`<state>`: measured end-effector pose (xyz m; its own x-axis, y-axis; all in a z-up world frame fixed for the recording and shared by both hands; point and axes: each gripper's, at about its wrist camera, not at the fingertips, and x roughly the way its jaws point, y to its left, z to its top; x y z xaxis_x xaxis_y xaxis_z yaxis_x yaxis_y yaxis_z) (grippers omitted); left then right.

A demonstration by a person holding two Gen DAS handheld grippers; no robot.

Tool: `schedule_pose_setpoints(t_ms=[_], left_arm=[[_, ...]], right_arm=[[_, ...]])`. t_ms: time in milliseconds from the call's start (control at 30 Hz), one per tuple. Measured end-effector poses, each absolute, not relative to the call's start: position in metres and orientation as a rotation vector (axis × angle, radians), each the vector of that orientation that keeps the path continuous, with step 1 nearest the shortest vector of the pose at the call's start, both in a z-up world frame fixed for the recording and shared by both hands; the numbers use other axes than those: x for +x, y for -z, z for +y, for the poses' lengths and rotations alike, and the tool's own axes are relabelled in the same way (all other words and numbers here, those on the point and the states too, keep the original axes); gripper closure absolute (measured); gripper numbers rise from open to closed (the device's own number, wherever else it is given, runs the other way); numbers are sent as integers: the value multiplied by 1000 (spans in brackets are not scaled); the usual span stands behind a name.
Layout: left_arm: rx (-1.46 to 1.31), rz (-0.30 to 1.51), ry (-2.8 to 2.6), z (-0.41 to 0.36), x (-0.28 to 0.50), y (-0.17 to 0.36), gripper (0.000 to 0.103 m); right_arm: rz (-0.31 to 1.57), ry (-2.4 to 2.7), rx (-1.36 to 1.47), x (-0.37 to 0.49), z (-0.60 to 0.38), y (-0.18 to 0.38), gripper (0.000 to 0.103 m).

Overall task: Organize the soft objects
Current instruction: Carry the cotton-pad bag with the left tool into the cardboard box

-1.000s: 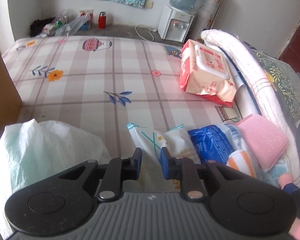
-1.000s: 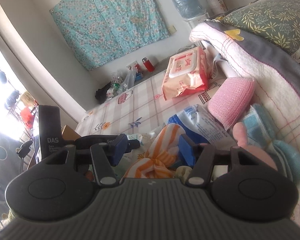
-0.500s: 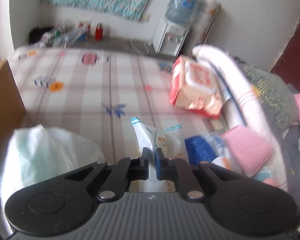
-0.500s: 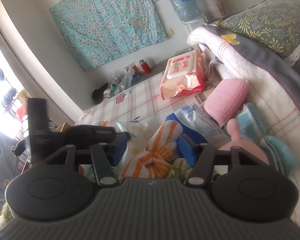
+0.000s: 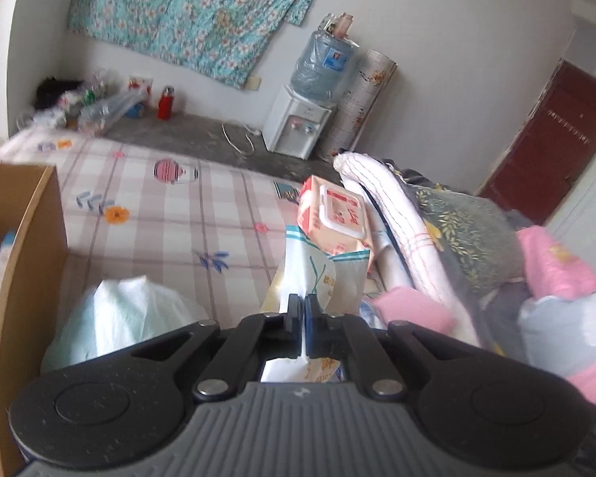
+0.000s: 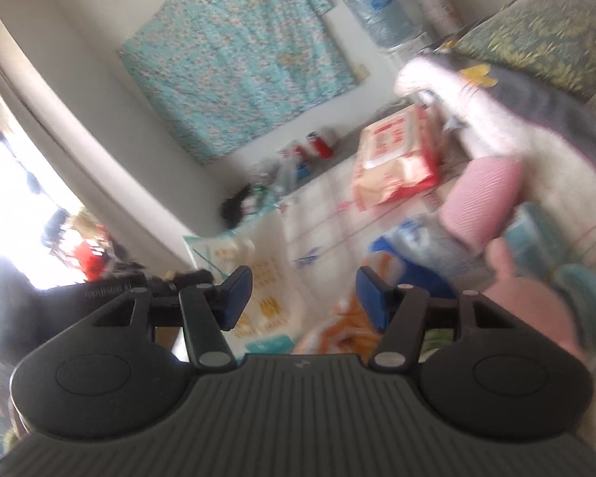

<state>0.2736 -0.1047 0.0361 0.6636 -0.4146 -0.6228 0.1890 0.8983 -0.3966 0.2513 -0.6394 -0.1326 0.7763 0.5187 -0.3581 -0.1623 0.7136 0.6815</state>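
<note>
My left gripper (image 5: 302, 305) is shut on a white tissue pack with teal edging (image 5: 318, 274), which it holds up above the checked bedsheet (image 5: 155, 214). In the right wrist view the same tissue pack (image 6: 254, 278) hangs at centre left, with the left gripper's dark body beside it. My right gripper (image 6: 304, 292) stands open with nothing gripped; an orange-striped cloth (image 6: 337, 330) lies below its fingers. A pink pad (image 6: 482, 198), a blue packet (image 6: 417, 246) and a red-and-white wipes pack (image 5: 335, 214) lie along the rolled blankets.
A cardboard box (image 5: 24, 262) stands at the left of the bed, with a pale green plastic bag (image 5: 119, 318) beside it. Rolled blankets and pillows (image 5: 449, 234) line the right side. A water dispenser (image 5: 298, 127) and floor clutter sit beyond the bed.
The left gripper closed on the tissue pack and lifted it off the bed; the cardboard box came into view at left. The right gripper stayed open and hardly moved.
</note>
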Motion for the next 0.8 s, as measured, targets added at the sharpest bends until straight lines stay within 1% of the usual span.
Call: schedule_pose_setpoints(t_ms=[100, 400, 633, 800], left_arm=[[-353, 818, 354, -92, 271, -31, 101], [-277, 848, 270, -71, 259, -17, 101], [-267, 871, 242, -67, 261, -7, 101], [-255, 874, 237, -65, 262, -3, 101]], right_arm=[[590, -455, 724, 257, -632, 137, 45], [697, -592, 764, 281, -588, 152, 45], [794, -629, 719, 314, -550, 154, 46], [845, -614, 642, 323, -532, 149, 44]])
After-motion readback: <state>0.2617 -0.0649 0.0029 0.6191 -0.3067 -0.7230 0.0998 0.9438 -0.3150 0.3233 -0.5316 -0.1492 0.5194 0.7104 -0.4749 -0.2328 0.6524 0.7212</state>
